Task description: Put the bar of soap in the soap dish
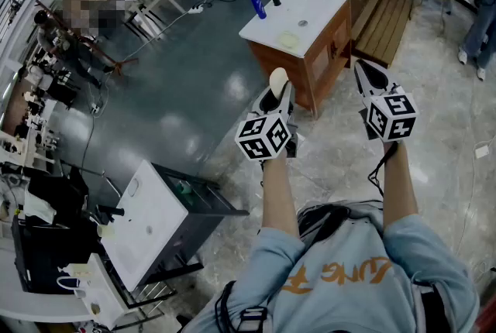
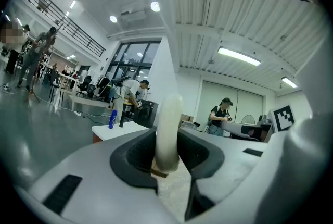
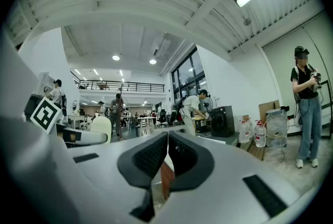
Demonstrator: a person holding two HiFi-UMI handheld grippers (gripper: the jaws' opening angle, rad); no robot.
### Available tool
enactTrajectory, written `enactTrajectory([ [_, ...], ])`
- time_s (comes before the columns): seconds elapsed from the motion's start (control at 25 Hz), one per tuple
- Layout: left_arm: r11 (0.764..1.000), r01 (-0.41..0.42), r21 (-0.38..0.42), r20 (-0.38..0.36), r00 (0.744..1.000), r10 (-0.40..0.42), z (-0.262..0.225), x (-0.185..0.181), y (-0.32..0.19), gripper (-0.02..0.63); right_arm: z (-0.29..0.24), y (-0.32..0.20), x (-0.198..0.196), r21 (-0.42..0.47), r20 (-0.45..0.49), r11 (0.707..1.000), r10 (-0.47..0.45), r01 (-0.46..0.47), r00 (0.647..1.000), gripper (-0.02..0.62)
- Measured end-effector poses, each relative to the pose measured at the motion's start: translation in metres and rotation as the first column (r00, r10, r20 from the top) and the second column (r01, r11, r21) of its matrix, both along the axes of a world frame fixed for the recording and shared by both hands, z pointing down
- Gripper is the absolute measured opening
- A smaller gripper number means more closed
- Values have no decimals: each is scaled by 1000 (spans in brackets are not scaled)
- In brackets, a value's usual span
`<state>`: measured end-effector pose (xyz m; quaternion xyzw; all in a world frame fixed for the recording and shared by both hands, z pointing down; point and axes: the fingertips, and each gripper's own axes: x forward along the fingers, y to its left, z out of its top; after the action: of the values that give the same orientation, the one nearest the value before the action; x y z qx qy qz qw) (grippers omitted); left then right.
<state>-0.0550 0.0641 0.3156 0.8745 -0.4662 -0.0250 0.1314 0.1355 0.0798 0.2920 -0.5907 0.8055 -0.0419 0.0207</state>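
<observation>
The left gripper (image 1: 277, 94) held the pale bar of soap (image 2: 169, 124) upright, pinched edge-on between its partly parted jaws, while the right gripper (image 3: 167, 151), just to its right, had its jaws together on nothing, and the white-topped table (image 1: 314, 5) with a blue bottle (image 1: 257, 5) stood well ahead of both.

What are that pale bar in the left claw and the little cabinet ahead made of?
Bar: cream, matte and waxy-looking with rounded edges, so probably soap. Cabinet: reddish-brown sides that look like wood or wood veneer. Its top is smooth, glossy white, perhaps ceramic or laminate; I cannot tell which.
</observation>
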Motion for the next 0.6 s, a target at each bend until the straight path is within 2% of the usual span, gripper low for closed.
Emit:
enactTrajectory([
  [0.16, 1000, -4, -5, -1, 1000, 3, 0, 6, -6, 133, -1, -2, -3, 20, -16, 998, -53, 54, 998, 28],
  [0.32, 1000, -10, -10, 6, 1000, 10, 2, 15, -13, 133, -4, -8, 2, 42, 17, 997, -71, 70, 997, 29],
  [0.6, 999, -27, -24, -3, 1000, 27, 6, 33, -19, 132, 0, -14, 26, 48, 32, 998, -41, 39, 999, 29],
])
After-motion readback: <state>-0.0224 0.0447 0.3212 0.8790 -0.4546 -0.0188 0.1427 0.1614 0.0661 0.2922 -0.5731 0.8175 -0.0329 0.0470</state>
